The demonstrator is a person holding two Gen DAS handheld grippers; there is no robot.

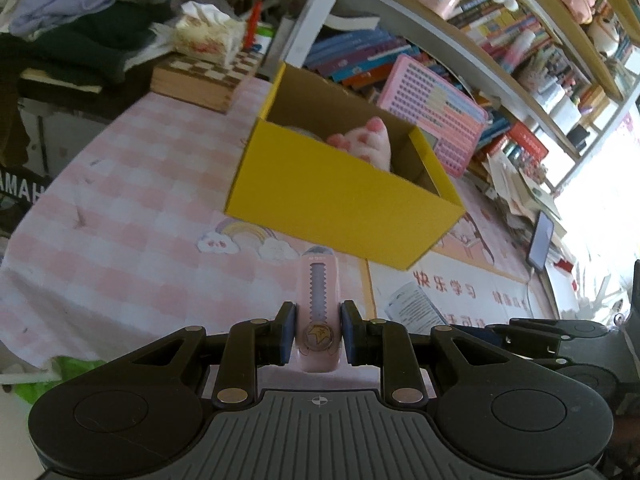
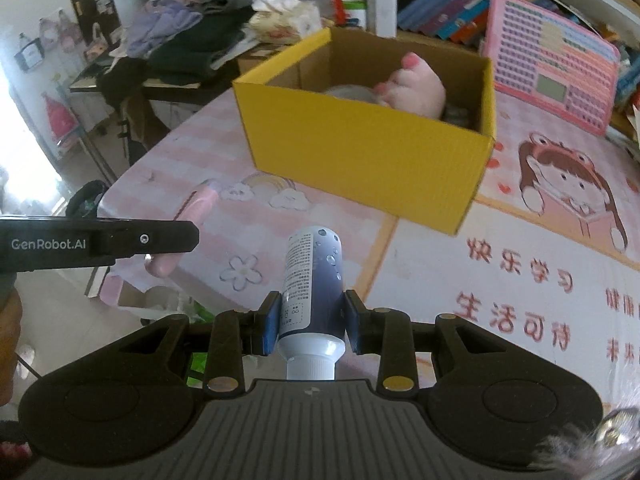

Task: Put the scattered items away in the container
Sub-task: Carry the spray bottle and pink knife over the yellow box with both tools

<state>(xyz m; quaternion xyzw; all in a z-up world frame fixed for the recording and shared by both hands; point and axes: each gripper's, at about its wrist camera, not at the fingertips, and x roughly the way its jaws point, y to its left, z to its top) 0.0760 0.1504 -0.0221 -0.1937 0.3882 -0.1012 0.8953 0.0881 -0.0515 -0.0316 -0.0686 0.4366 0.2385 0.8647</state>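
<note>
My left gripper is shut on a pink utility knife, which sticks out forward above the pink checked tablecloth. My right gripper is shut on a blue and white tube, cap end toward the camera. Just beyond both stands the yellow cardboard box, open at the top. Inside it lie a pink paw plush and something grey, mostly hidden. The right wrist view shows the same knife at the left, held near the table's left edge.
A pink toy keyboard leans behind the box against rows of books. A chessboard box, a tissue pack and piled clothes sit at the far left. A phone lies at the right.
</note>
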